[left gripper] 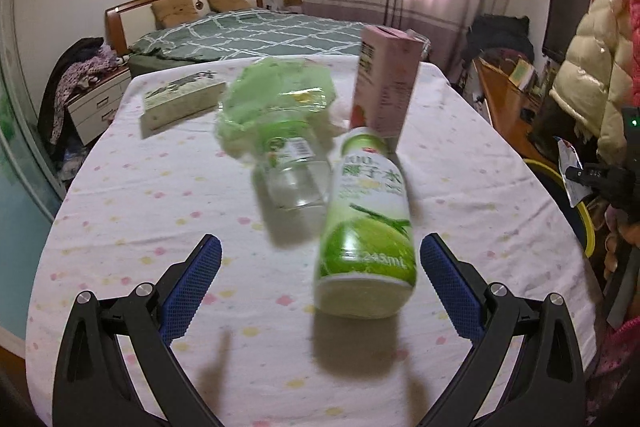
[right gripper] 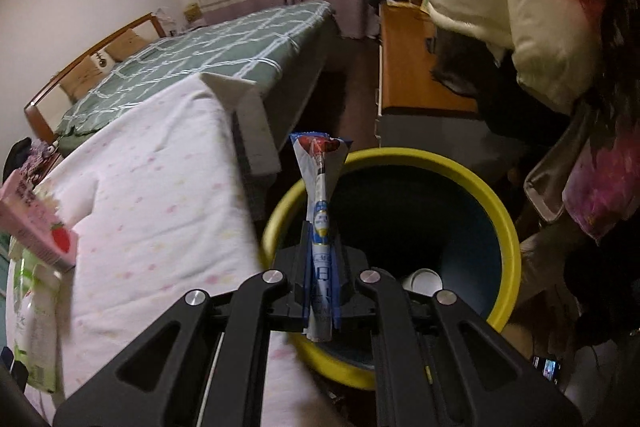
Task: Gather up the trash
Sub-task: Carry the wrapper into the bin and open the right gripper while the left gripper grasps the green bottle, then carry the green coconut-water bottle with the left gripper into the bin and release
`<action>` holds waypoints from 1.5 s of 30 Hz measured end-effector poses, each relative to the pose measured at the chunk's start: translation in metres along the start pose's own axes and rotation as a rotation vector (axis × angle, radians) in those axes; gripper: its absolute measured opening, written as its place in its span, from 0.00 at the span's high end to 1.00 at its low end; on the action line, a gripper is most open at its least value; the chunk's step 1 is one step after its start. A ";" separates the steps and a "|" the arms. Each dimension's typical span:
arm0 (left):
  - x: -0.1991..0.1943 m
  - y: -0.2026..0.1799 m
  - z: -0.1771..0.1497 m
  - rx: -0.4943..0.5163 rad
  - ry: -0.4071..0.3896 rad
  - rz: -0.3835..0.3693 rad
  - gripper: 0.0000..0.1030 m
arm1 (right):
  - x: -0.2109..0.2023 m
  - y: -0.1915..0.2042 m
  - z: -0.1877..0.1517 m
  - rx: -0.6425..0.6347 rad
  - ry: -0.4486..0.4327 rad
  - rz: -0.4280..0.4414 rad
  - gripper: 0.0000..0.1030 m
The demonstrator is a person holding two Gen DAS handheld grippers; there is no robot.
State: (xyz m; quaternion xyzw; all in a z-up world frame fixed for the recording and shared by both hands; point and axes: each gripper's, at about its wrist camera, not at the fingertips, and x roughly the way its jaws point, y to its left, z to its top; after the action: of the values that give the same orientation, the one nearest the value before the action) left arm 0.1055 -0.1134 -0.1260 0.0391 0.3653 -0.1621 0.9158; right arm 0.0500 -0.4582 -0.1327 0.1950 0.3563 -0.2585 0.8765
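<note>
A white cloth with pink and yellow spots is covering the tabletop (left gripper: 120,247). The green-and-white bottle (left gripper: 366,223) is showing a green coconut picture. The carton (left gripper: 386,83) is showing pink. The bin (right gripper: 510,227) is showing a yellow rim and dark blue inside. The wrapper (right gripper: 320,211) is showing blue, white and red.

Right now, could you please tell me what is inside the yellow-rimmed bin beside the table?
Inside the yellow-rimmed bin, one white cup lies near the bottom against the dark blue wall. The right gripper and its held wrapper hide the near left part of the inside.
</note>
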 end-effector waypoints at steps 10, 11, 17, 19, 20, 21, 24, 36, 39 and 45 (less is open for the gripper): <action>0.014 -0.014 0.000 0.040 0.040 0.012 0.05 | 0.018 -0.014 -0.001 0.047 0.029 -0.016 0.88; 0.015 -0.013 0.000 0.040 0.043 0.012 0.05 | 0.018 -0.014 0.000 0.049 0.027 -0.021 0.83; 0.020 -0.015 0.000 0.043 0.049 0.008 0.05 | 0.012 -0.018 -0.002 0.093 0.006 -0.051 0.41; 0.021 -0.016 0.000 0.043 0.049 0.006 0.06 | 0.011 -0.019 -0.001 0.096 -0.003 -0.060 0.29; 0.022 -0.016 0.000 0.043 0.050 0.006 0.10 | 0.010 -0.018 -0.001 0.091 -0.007 -0.067 0.22; 0.022 -0.016 -0.001 0.043 0.051 0.005 0.12 | 0.009 -0.016 -0.001 0.081 -0.015 -0.077 0.14; 0.026 -0.012 0.000 0.027 0.068 -0.006 0.22 | 0.003 -0.007 -0.002 0.035 -0.048 -0.096 0.06; 0.023 -0.009 0.000 0.027 0.076 -0.031 0.45 | -0.009 0.017 -0.011 -0.071 -0.066 -0.045 0.06; 0.016 -0.008 0.003 0.037 0.061 -0.028 0.45 | -0.013 0.010 -0.011 -0.019 -0.085 0.003 0.06; -0.006 -0.011 0.017 0.074 0.016 -0.033 0.48 | -0.006 -0.006 -0.009 0.072 -0.055 -0.028 0.06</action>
State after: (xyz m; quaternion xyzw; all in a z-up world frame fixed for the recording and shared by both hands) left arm 0.1090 -0.1252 -0.1093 0.0681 0.3670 -0.1905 0.9080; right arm 0.0377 -0.4560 -0.1353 0.2141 0.3251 -0.2885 0.8748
